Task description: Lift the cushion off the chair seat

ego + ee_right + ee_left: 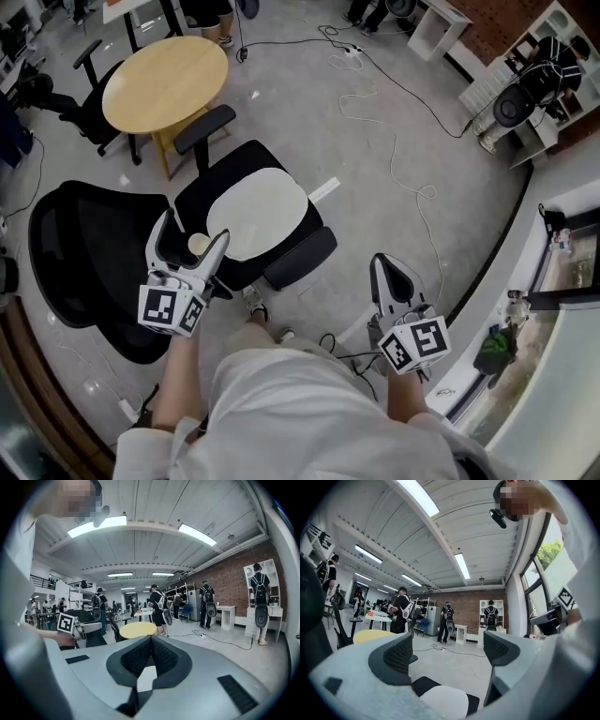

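My left tongs (194, 236) are spread as wide as they go with nothing between the jaws. My right tongs (151, 644) are pressed together at the tips and pinch nothing. The cushion (258, 214) lies flat on the black seat (234, 164), just ahead of the left tongs and a little below them. From the right tongs it is well off to the left.

I judge this step to be the approach, with no contact yet. To do it well I would lower the left tongs to the cushion's near edge. I would slide the lower jaw between cushion and seat, keep the upper jaw on top, and close only once the rim sits deep between the pads. The cushion looks thin and floppy, so a shallow bite at the very edge may slip or only fold it. The near armrest (300, 258) sits between the right tongs and the cushion. If the right tongs are to help, they must first open and come in over that armrest.

By my count there are:
- one cushion;
- one chair under it, with one mesh backrest (89, 262) and two armrests, the far one (204, 127) beyond the cushion;
- one more office chair (84, 98), farther off;
- one round table (164, 80).
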`<state>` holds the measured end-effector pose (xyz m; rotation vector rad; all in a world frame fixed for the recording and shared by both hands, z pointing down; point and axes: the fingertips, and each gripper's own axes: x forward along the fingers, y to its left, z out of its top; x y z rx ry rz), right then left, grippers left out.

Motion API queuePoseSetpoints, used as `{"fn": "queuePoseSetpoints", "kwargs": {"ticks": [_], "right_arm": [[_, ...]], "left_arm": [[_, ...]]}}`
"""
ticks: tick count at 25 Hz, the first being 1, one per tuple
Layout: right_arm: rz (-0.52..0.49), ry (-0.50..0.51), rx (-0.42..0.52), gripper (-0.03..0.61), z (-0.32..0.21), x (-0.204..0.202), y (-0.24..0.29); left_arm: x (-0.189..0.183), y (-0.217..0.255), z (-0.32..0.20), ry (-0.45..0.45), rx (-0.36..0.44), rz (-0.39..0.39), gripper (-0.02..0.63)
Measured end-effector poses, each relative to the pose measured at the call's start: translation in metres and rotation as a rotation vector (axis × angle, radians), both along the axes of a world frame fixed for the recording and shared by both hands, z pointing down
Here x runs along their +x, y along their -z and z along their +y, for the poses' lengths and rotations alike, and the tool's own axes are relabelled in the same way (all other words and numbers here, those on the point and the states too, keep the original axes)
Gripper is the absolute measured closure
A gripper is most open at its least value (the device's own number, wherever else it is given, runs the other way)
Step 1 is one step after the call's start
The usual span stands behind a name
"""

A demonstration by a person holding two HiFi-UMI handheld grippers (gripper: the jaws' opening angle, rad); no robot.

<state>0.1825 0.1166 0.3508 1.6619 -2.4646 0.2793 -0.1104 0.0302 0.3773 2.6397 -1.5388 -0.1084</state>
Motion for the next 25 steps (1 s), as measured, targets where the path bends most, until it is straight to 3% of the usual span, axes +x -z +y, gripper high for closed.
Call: {"fn": "queuePoseSetpoints", "kwargs": {"ticks": [5, 11, 16, 22, 25], "right_arm": [[0.035, -0.007, -0.033, 0.577, -0.071, -0.031, -0.004], [0.050, 0.005, -0.085, 0.577, -0.128, -0.057, -0.018], [0.049, 0.048, -0.144, 0.575, -0.164, -0.058, -0.049], [0.017, 0.200, -0.227, 0.577, -0.206, -0.068, -0.097], [0.027, 0.237, -0.267, 0.575, -0.219, -0.064, -0.117]], "left_arm": [[-0.015, -0.043, -0.074, -0.018, -0.104, 0.075, 0.147], [-0.016, -0.092, -0.135, -0.025, -0.207, 0.103, 0.147], [0.002, -0.143, -0.164, -0.066, -0.276, 0.018, 0.149], [0.012, -0.207, -0.193, -0.081, -0.341, -0.134, 0.149], [0.029, -0.252, -0.206, -0.120, -0.386, -0.172, 0.149]]}}
